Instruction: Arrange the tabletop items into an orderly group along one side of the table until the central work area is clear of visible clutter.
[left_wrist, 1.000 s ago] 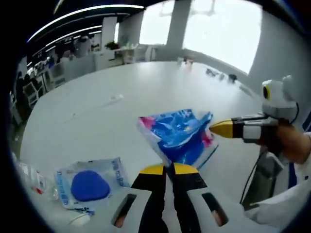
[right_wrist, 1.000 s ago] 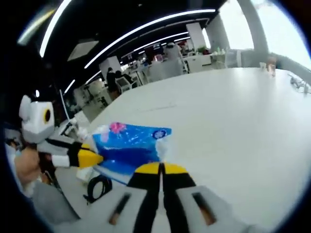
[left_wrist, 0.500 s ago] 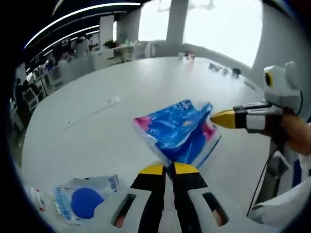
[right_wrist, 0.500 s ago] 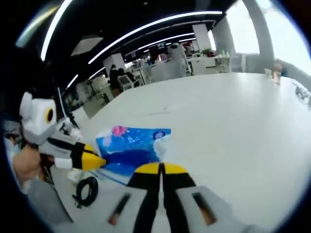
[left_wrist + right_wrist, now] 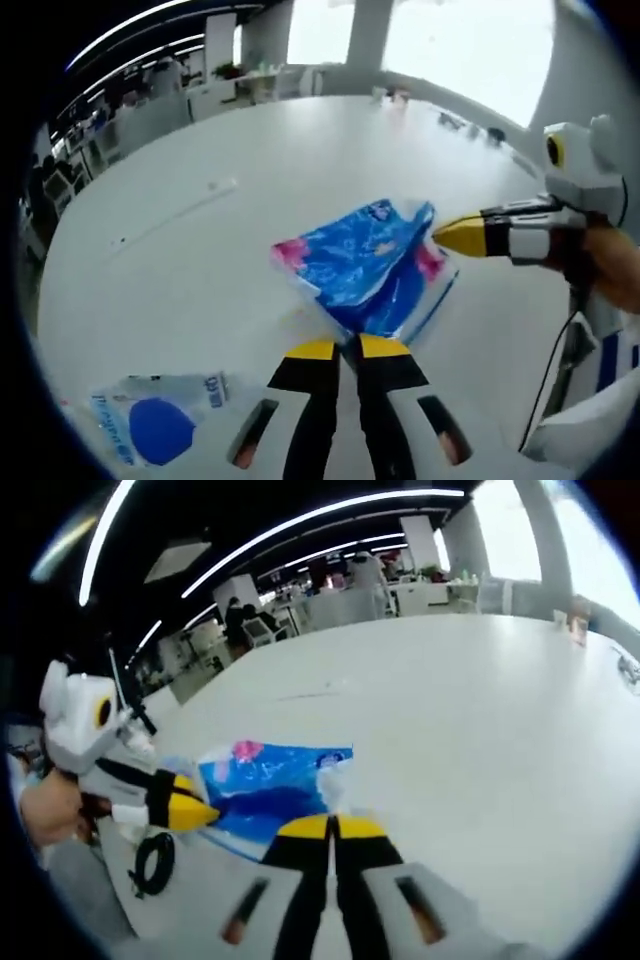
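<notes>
Both grippers pinching the same blue plastic pack, one at each end, above the white worktop.

In the left gripper view the left gripper has its yellow tips closed tight on the near corner of the blue pack, so the pack sits right ahead of the tips. The right gripper comes in from the right side and its yellow tip is on the pack's far edge. In the right gripper view it's mirrored: right gripper clamped on the pack's clear crinkly edge, pack just beyond and to the left, left gripper's yellow tip touching the other end. Worktop is mostly bare white. A second clear packet with a blue round thing inside lies flat on the worktop, well apart from the pack. A black cable coil shows in the right gripper view, under the other gripper.
</notes>
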Demonstrator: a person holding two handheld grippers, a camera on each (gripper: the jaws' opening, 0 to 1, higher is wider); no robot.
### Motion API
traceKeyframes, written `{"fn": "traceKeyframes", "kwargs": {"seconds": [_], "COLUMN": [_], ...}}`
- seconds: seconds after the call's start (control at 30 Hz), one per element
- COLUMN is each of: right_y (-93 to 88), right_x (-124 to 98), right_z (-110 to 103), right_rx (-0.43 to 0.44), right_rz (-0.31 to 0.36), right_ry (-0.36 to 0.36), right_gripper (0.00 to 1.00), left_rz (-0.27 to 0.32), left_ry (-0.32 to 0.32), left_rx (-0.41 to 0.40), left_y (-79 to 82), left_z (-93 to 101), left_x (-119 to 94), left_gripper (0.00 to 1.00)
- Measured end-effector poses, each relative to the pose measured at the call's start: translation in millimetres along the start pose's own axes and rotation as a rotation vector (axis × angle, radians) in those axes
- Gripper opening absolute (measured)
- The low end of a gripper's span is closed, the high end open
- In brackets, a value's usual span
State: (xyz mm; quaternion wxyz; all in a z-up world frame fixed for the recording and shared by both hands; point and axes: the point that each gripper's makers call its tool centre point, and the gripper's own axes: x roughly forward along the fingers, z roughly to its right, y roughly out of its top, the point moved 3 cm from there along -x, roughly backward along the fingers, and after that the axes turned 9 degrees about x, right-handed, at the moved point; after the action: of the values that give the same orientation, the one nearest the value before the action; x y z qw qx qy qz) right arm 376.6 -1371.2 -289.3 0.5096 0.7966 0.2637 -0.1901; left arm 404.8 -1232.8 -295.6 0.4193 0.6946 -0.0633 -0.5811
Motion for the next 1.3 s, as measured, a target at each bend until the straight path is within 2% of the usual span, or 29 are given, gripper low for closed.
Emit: {"fn": "traceKeyframes", "kwargs": {"seconds": [0.27, 0.57, 0.73, 0.93, 1.3], "right_y": [-13.7, -26.9, -26.5, -29.0, -31.7], "right_x": [23.2, 36.2, 37.0, 38.2, 40.0], "right_z": [14.0, 25.2, 25.8, 28.2, 27.4], "right_rx": [-0.013, -0.030, -0.031, -0.004, -0.034], "right_rz": [-0.059, -0.098, -0.091, -0.091, -0.097], "right_ry": [-0.003, -0.001, 0.016, 0.018, 0.016], "right_gripper": [0.00, 0.00, 0.00, 0.00, 0.00], "left_rz": [-0.050, -0.100, -0.113, -0.100, -0.094], "left_ry": [-0.008, -0.009, -0.001, 0.007, 0.035], "left_rx": [-0.044, -0.075, -0.074, -0.099, -0.110], "left_y": [-11.5, -24.3, -27.8, -24.8, -25.5], "left_z": [-5.8, -8.3, -7.8, -13.4, -12.9], "left_x": [23.0, 43.9, 46.6, 47.7, 46.8], "left_gripper": [0.02, 0.02, 0.02, 0.00, 0.00]}}
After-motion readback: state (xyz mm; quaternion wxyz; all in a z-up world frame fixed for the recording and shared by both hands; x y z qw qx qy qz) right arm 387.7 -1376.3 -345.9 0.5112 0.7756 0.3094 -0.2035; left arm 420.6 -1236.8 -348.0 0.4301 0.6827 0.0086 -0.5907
